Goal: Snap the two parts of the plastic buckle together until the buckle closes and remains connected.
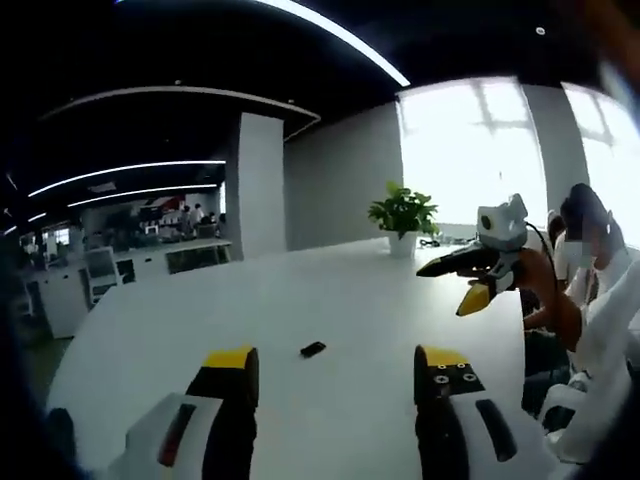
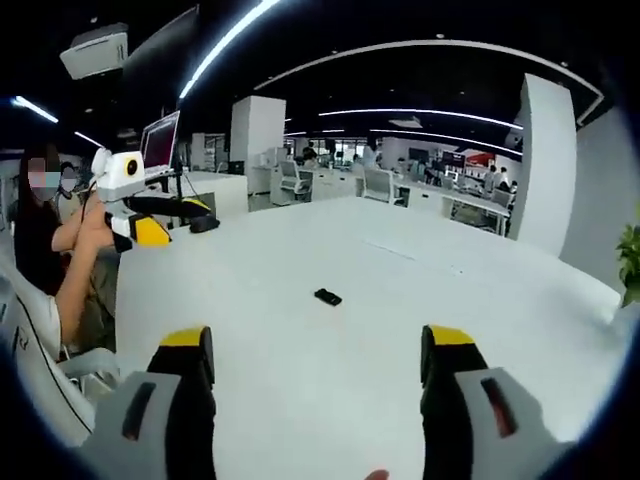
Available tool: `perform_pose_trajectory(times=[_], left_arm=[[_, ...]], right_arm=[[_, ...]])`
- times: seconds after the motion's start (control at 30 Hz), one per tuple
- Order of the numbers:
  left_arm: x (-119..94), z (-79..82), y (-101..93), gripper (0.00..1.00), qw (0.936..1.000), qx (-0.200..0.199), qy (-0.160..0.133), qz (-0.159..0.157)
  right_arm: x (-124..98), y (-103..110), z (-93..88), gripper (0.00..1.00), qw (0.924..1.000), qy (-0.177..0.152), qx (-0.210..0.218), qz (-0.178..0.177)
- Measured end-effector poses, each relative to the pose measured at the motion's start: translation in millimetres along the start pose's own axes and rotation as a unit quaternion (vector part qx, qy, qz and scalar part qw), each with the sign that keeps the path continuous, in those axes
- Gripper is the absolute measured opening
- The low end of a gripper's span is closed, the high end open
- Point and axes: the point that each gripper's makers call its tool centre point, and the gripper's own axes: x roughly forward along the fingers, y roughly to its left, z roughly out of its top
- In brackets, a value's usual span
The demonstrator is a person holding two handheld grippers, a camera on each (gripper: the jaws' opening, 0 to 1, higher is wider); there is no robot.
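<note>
Jaws of the left gripper (image 1: 340,375) stand wide apart and hold nothing, low over the white table (image 1: 330,290). In the right gripper view, the right gripper (image 2: 325,355) is also wide and empty. Beyond both, near the middle of the table, lies a small dark piece, probably the plastic buckle (image 1: 313,349), seen also from the right side (image 2: 327,297). It is too small to tell whether it is one part or two. It looks light and stiff, and it may slide on the smooth top, so each gripper should likely pinch one half by its flat sides. Nothing stands near it. Farther off, a potted plant (image 1: 404,215) stands at the far edge, and a seated person (image 2: 60,250) holds another gripper (image 2: 150,215).
</note>
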Motion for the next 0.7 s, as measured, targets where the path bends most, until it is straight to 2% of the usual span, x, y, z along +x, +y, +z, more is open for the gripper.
perform_pose_trajectory(times=[0.27, 0.4, 0.53, 0.7], left_arm=[[-17.0, -4.5, -3.7, 0.73, 0.9998, 0.006, -0.003, 0.019], [-25.4, -14.2, -3.8, 0.75, 0.9996, -0.008, 0.005, 0.026], [-35.2, -21.2, 2.9, 0.83, 0.9987, -0.017, 0.007, 0.047], [-49.5, -23.5, 12.4, 0.91, 0.9968, -0.031, -0.012, 0.073]], right_arm=[[-28.2, 4.7, -0.6, 0.92, 0.9992, -0.025, 0.014, -0.027], [-45.7, 4.7, -2.3, 0.93, 0.9976, -0.045, 0.029, -0.044], [-65.1, -3.6, -1.1, 0.97, 0.9932, -0.073, 0.048, -0.076], [-89.6, -16.8, -10.8, 1.0, 0.9875, -0.071, 0.022, -0.139]])
